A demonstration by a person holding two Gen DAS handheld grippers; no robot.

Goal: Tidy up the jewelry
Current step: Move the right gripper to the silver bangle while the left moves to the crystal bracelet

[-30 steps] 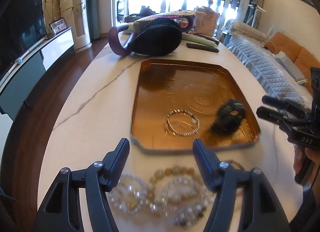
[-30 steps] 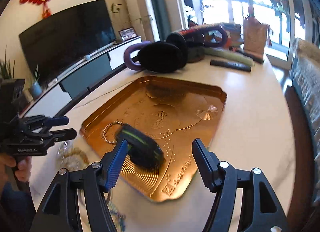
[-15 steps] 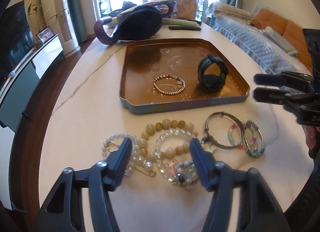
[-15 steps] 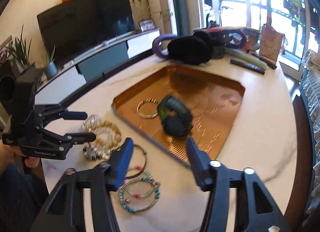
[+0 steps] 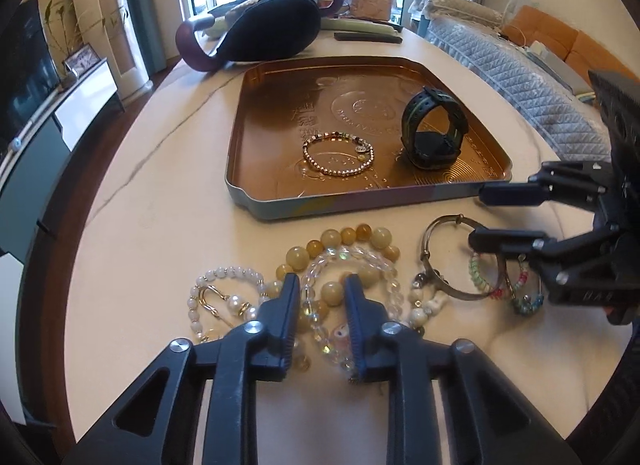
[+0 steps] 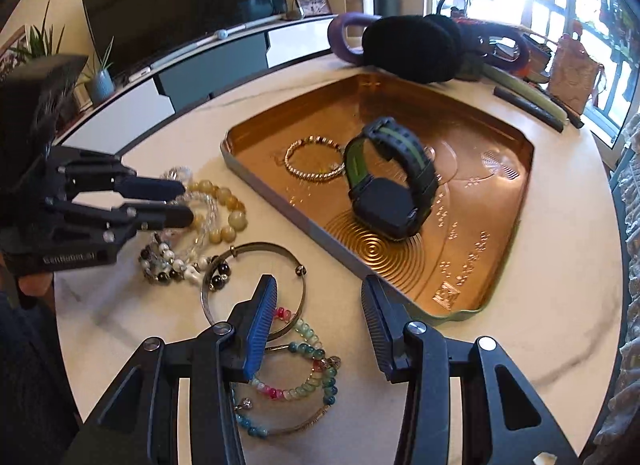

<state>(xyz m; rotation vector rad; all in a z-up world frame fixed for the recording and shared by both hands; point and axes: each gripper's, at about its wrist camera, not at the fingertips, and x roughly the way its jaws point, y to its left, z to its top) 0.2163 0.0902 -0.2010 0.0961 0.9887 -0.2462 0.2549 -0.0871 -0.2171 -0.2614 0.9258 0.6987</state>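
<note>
On the left of your bench [image 5: 152, 201] lies the loose pile: a pearl bracelet [image 5: 224, 297], a bracelet of big yellow beads [image 5: 340, 239] and a clear crystal bracelet [image 5: 352, 261], all overlapping. Your left gripper [image 5: 322, 297] is down over that pile, and its fingers have just been closing; they now stand narrow, with a stretch of the crystal strand and one yellow bead between them. Whether the pads actually press on the beads is hard to tell from the left wrist view, as a sliver of gap shows on each side.

Further right, a plain metal bangle [image 6: 256, 285] lies flat on the bench, overlapping two coloured bead bangles [image 6: 304, 377]. Your right gripper [image 6: 320, 313] hangs over these with its fingers about half open, having just been closing a little; the left finger sits over the bangle's rim and the right finger is over bare bench, so nothing is gripped.

Beyond the pile sits the golden tray [image 5: 256, 113]. It holds two things: a silver-bead bracelet [image 5: 340, 155] lying flat near its front left, and a black-and-green watch [image 5: 434, 133] standing on its face to the right, just beside the bracelet but apart from it.
</note>
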